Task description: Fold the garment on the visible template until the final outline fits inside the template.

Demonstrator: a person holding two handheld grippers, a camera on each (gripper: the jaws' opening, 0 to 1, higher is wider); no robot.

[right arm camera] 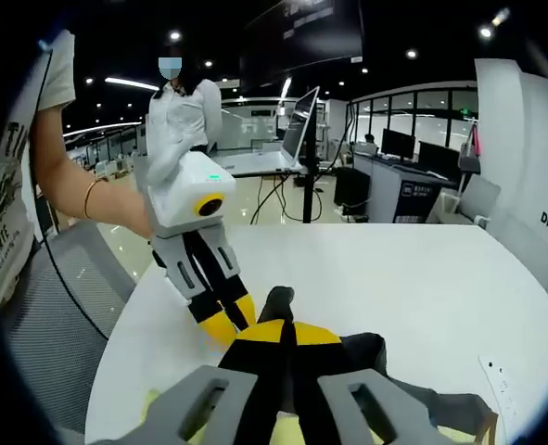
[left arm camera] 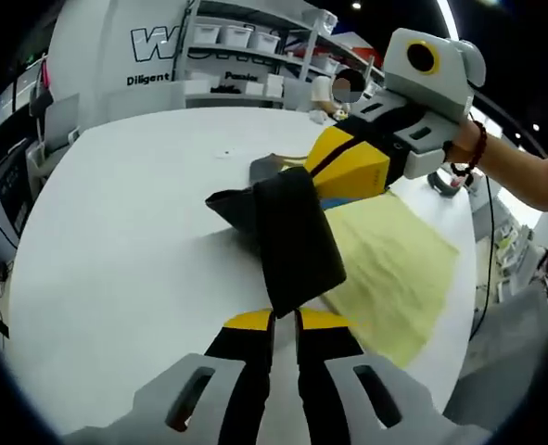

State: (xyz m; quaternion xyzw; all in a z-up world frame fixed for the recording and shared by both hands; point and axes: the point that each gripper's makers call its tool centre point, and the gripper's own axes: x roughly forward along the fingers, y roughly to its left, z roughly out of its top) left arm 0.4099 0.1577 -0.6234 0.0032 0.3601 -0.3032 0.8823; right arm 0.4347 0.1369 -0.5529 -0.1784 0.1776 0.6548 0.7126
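Desk [left arm camera: 116, 232]: white, round-edged, carrying everything; bare surface stretched left of the left gripper's fingers.

Template [left arm camera: 394, 269]: pale yellow sheet lying flat on the desk, ahead and to the right of the left fingers, its near corner just beside their yellow tips. A thin strip of it also showed at the bottom of the right gripper view, left of the right fingers.

Garment [left arm camera: 287, 232]: dark, bunched and lifted into a draped fold, stretched between the two grippers. Part of it hung over the left edge of the template; a grey portion lay on the desk beyond. In the right gripper view the dark cloth rose in a peak directly ahead of the fingers and spread out to their right.

Left gripper [left arm camera: 285, 324]: fingers pressed together, clamped on the near edge of the garment.

Right gripper [right arm camera: 285, 345]: fingers together, pinching the garment's far edge; seen in the left gripper view at the far side of the cloth, held by a hand [left arm camera: 464, 148] with a beaded bracelet.

Background: shelves with white bins, other desks with monitors, a standing person.
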